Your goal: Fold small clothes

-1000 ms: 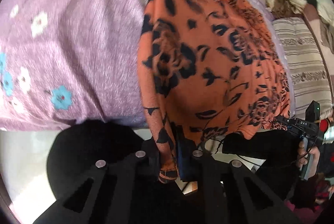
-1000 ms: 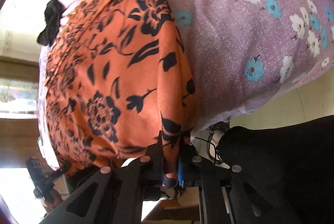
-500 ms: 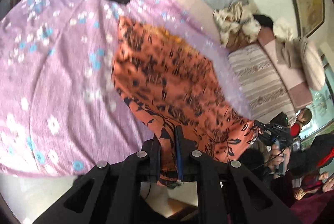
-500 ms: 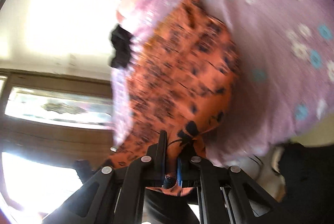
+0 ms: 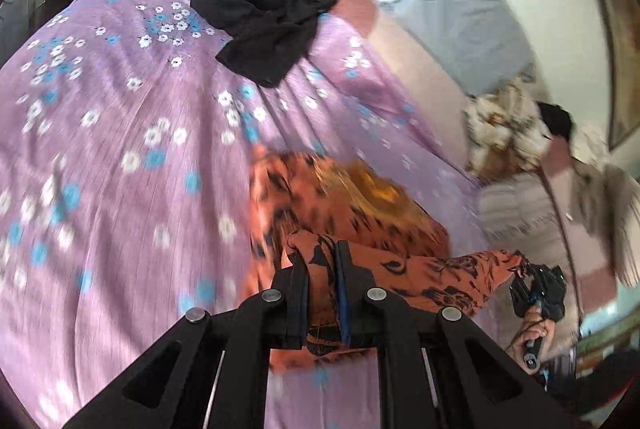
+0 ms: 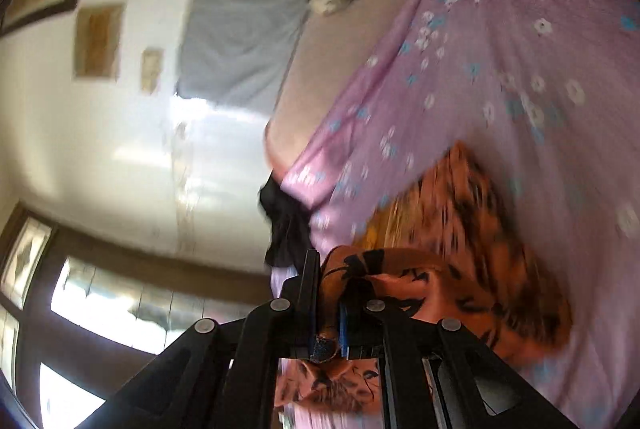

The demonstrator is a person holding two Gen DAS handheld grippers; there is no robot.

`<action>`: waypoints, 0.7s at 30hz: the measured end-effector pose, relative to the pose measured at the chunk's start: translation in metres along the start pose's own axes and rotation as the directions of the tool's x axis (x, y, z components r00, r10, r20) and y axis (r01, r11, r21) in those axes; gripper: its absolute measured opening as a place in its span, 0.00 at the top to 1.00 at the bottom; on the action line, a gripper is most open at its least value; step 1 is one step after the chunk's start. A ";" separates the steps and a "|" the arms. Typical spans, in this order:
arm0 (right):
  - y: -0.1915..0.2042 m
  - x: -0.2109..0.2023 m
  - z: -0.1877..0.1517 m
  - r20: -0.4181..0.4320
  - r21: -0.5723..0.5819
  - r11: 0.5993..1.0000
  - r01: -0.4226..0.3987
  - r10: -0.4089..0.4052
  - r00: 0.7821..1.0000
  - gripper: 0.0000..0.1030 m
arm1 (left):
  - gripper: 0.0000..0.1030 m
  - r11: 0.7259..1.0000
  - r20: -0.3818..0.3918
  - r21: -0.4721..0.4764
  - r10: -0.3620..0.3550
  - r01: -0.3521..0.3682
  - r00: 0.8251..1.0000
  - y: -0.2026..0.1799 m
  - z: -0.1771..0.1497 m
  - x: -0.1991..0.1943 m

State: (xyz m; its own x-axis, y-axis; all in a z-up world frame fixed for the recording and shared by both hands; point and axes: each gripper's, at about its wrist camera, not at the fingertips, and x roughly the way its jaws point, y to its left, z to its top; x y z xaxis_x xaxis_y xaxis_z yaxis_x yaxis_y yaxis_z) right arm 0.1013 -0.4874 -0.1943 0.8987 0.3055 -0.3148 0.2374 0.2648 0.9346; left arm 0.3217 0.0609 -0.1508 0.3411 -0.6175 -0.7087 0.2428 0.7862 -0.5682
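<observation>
Pinching orange garment | both fingers clamped | hem lifted higher, folding over bedsheet

1. The left gripper points steeply down, its jaws clamped on an edge of the orange floral garment.
2. The right gripper points nearer level, its jaws pinched tight on another edge of that garment.
</observation>
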 end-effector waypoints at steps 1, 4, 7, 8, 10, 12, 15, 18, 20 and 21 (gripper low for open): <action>-0.007 0.012 0.014 0.012 0.023 1.000 0.006 -0.006 1.000 0.92 | 0.88 1.000 -0.010 -0.015 0.020 -0.020 1.000 0.004 0.014 0.020; -0.039 0.054 0.044 0.037 0.095 0.995 0.037 -0.041 0.998 0.92 | 0.88 0.996 -0.045 -0.051 0.073 -0.075 0.996 0.016 0.041 0.075; -0.071 0.086 0.062 0.043 0.146 0.987 0.065 -0.072 0.996 0.92 | 0.88 0.990 -0.077 -0.070 0.116 -0.122 0.990 0.027 0.055 0.118; -0.083 0.096 0.068 0.039 0.164 0.984 0.072 -0.080 0.996 0.89 | 0.88 0.986 -0.096 -0.084 0.133 -0.141 0.986 0.034 0.058 0.132; -0.107 0.113 0.078 -0.003 0.229 0.966 0.123 -0.126 0.992 0.88 | 0.87 0.981 -0.121 -0.122 0.134 -0.148 0.984 0.046 0.059 0.150; -0.124 0.125 0.087 -0.084 0.280 0.947 0.157 -0.139 0.987 0.88 | 0.87 0.979 -0.112 -0.168 0.094 -0.113 0.989 0.056 0.058 0.156; -0.130 0.116 0.094 -0.101 0.326 0.936 0.130 -0.103 0.990 0.80 | 0.86 0.975 -0.084 -0.213 0.039 -0.056 0.996 0.062 0.056 0.143; -0.108 0.085 0.100 -0.026 0.256 0.961 0.102 -0.099 0.995 0.15 | 0.70 0.978 -0.015 -0.207 0.034 -0.037 0.999 0.059 0.055 0.110; -0.085 0.052 0.094 0.112 0.198 0.974 0.113 -0.137 0.984 0.09 | 0.36 0.977 0.073 -0.188 0.114 -0.099 0.991 0.054 0.054 0.078; -0.071 0.041 0.089 0.138 0.148 0.983 0.109 -0.129 0.982 0.09 | 0.32 0.975 0.134 -0.187 0.145 -0.119 0.980 0.052 0.053 0.060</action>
State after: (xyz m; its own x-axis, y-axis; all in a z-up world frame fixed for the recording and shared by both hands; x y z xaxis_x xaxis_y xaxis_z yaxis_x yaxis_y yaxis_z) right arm 0.1541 -0.5748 -0.2594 0.9025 0.1396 -0.4073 0.3858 0.1580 0.9090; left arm 0.4030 0.0656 -0.2004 0.4913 -0.4881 -0.7213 0.0263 0.8361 -0.5479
